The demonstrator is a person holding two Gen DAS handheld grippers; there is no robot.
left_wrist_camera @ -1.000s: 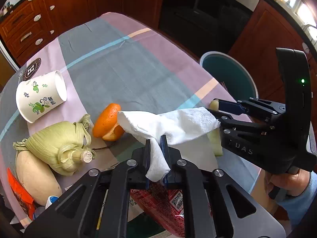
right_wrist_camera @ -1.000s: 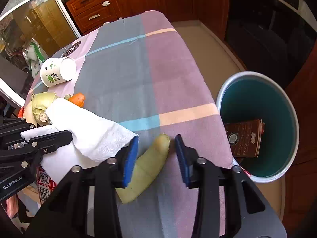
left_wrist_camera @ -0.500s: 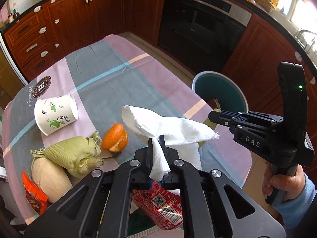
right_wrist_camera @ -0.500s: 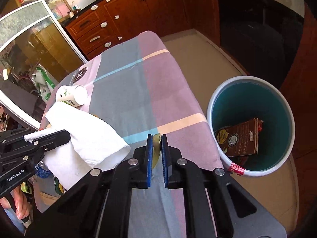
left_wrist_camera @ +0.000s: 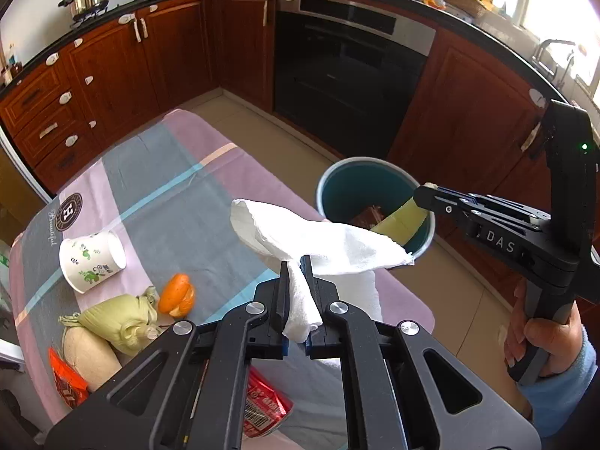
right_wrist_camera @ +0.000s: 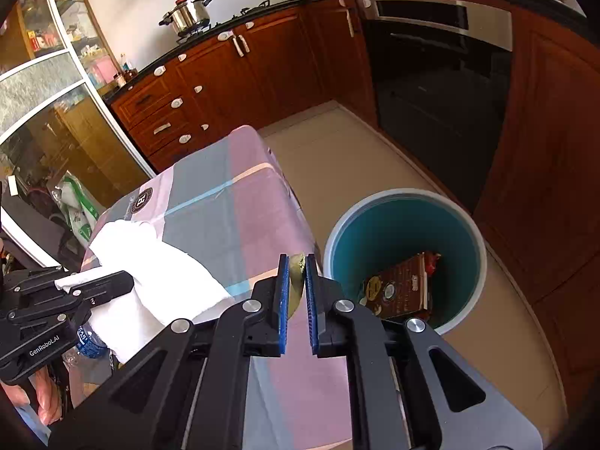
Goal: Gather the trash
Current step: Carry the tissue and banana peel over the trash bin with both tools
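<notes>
My left gripper [left_wrist_camera: 296, 262] is shut on a white paper napkin [left_wrist_camera: 318, 240] and holds it up above the table's right edge; the napkin also shows in the right wrist view [right_wrist_camera: 157, 281]. My right gripper [right_wrist_camera: 297, 258] is shut on a pale green peel [right_wrist_camera: 296, 281] and holds it in the air beside the teal trash bin [right_wrist_camera: 461, 232]. In the left wrist view the peel [left_wrist_camera: 401, 221] hangs in front of the bin [left_wrist_camera: 337, 187]. A brown packet [right_wrist_camera: 401, 288] lies in the bin.
On the checked tablecloth [left_wrist_camera: 180, 202] lie a tipped paper cup [left_wrist_camera: 92, 258], an orange peel [left_wrist_camera: 178, 294], a corn husk [left_wrist_camera: 120, 320], a pale vegetable [left_wrist_camera: 86, 352], an orange wrapper [left_wrist_camera: 65, 382] and a red packet [left_wrist_camera: 262, 408]. Cabinets and an oven [left_wrist_camera: 348, 60] stand behind.
My right gripper closed on the green peel and lifted it off the table toward the bin. Both grippers rose, the left still holding the napkin.
</notes>
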